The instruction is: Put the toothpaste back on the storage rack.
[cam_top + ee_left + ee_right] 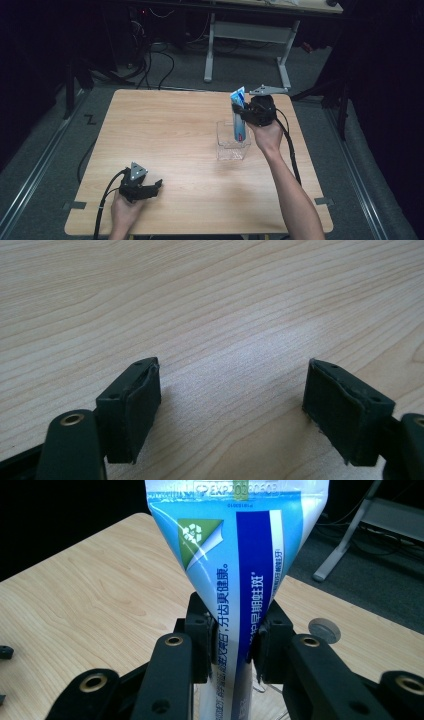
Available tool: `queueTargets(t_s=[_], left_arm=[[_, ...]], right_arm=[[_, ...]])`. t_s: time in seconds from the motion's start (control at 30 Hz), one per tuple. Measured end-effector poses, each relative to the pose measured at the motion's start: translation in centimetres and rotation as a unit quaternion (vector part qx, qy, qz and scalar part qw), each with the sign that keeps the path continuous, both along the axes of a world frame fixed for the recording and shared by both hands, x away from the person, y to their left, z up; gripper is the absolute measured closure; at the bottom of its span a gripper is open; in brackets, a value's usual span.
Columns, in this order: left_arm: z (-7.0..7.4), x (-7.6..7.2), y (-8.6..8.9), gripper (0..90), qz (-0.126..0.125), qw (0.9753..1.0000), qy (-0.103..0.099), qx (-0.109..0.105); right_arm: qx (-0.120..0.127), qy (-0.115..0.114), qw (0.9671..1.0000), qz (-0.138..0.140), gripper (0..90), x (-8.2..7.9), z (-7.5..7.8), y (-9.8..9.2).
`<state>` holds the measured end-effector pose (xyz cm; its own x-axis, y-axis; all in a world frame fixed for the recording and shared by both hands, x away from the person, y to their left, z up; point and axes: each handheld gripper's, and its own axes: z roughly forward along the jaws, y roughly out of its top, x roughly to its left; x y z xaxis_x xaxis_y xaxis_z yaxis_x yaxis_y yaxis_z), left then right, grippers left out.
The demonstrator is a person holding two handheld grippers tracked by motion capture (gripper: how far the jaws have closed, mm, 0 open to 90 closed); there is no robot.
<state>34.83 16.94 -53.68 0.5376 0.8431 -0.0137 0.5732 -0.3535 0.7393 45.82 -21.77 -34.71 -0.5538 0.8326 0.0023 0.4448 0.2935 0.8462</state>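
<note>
In the high view the room is dark and the table [170, 140] is the one lit surface, evenly bright from above, with soft short shadows under the hands. That picture is soft and slightly grainy. The left gripper view is bright and sharp on the wood grain, with a pale sheen of glare mid-frame and faint shadows beside the jaws. In the right gripper view the toothpaste tube [235, 575] is sharp, its top glossy; the background is dim.
</note>
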Motion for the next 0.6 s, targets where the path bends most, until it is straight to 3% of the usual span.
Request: queueTargets(t_s=[0.6], left_arm=[[0.0,0.0,0.0,23.9,0.001,1.0000,0.001,0.000]], right_arm=[[-0.021,0.023,0.9995,-0.006,72.4,0.4,-2.7,-0.4]])
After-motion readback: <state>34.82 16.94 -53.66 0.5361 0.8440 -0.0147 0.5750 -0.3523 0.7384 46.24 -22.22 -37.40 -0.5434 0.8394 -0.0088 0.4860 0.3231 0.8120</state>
